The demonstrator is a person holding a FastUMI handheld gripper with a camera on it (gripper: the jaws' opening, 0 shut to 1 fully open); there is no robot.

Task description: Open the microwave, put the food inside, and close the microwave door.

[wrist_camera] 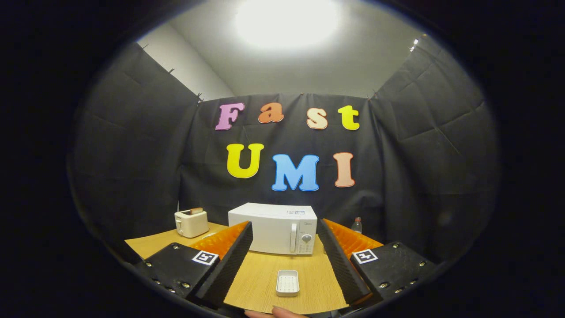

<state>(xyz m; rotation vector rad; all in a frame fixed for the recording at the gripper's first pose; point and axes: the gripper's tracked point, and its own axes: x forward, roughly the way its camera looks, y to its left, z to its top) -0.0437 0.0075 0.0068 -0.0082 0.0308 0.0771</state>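
Hovering above the wooden surface [260,287], the tool [284,260] has its fingers spread wide with nothing gripped; the gap between them frames the work area. White rectangular tray [287,282] sits on the surface between the fingers, close in at 12 o'clock; contents too small to tell; not touching either finger. White microwave [273,228] stands beyond the tray, further out at 12 o'clock, at the back of the surface against the black cloth wall [132,154]; door shut, vertical handle [293,237] and round knob [306,238] on its right side. Cream toaster [191,222] sits at about 10 o'clock from the tray, well apart from the microwave's left side, with something toast-like sticking out of the top slot. Clear bottle [357,225] with a red cap at roughly 1 o'clock, just right of the microwave, partly hidden behind the right finger. A fingertip [282,312] of the person's hand shows at 6 o'clock, under the tool.
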